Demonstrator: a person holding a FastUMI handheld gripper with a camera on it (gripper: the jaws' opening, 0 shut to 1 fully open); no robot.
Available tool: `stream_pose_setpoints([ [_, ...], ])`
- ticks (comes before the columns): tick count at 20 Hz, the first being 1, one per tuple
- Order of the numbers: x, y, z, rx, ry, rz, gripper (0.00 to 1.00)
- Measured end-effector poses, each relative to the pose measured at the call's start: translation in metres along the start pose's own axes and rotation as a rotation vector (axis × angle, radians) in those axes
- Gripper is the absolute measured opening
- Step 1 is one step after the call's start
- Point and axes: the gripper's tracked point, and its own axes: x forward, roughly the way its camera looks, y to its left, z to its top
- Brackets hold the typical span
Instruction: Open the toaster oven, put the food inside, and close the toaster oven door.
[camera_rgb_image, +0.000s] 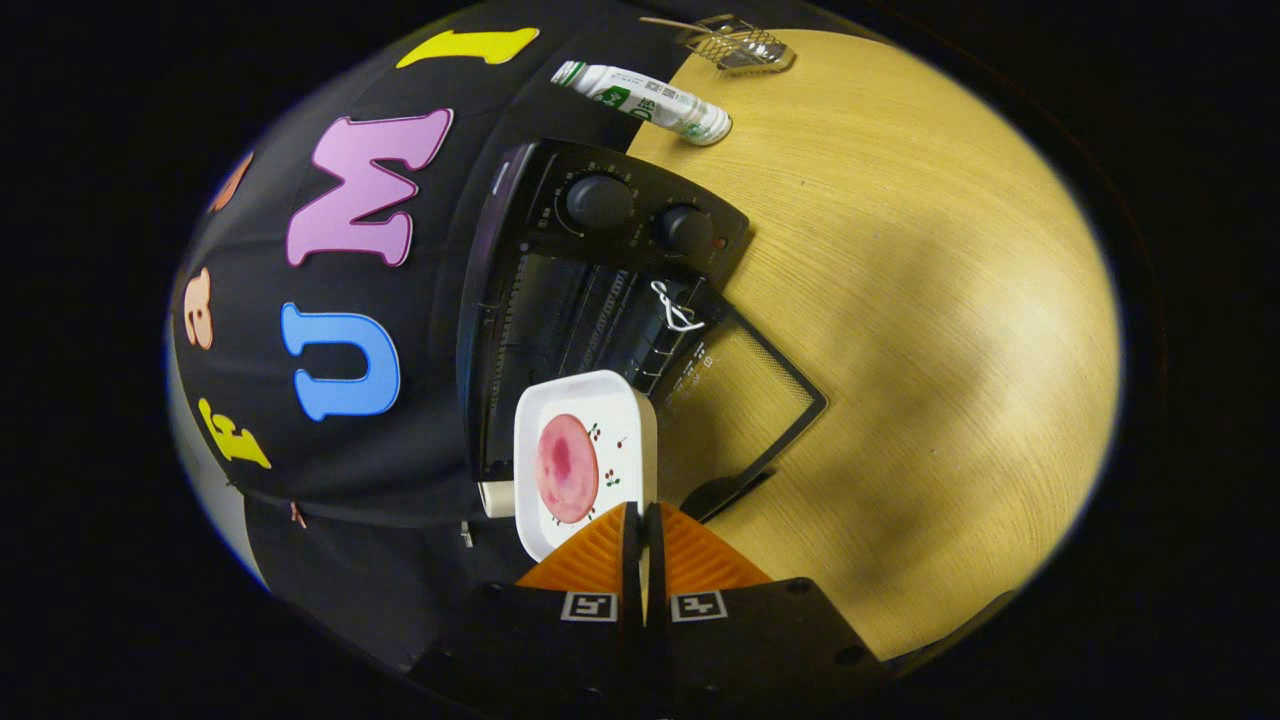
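Hand-held gripper (642, 520) at bottom centre, fingers nearly together, clamped on the near edge of a white square plate (585, 462). Plate carries a round pink food slice (566, 469) and sits just ahead of the fingers, in front of the toaster oven (590, 290) opening. Oven mid-frame, black, two knobs (640, 215) on its panel, door (745, 400) swung open and lying flat on the wooden surface (920, 330). Upper frame: a white-green tube (645, 100) and a small wire rack (738, 45) on the surface.
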Motion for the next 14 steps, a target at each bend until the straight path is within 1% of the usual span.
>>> stream_pose_setpoints([
  [3,0.027,0.000,0.013,-0.015,-0.025,-0.032,0.05],
  [5,0.043,0.006,0.022,0.002,-0.046,-0.019,0.05],
  [10,0.085,0.026,0.039,0.113,-0.099,0.019,0.05],
  [14,0.105,0.034,0.044,0.160,-0.158,0.023,0.05],
])
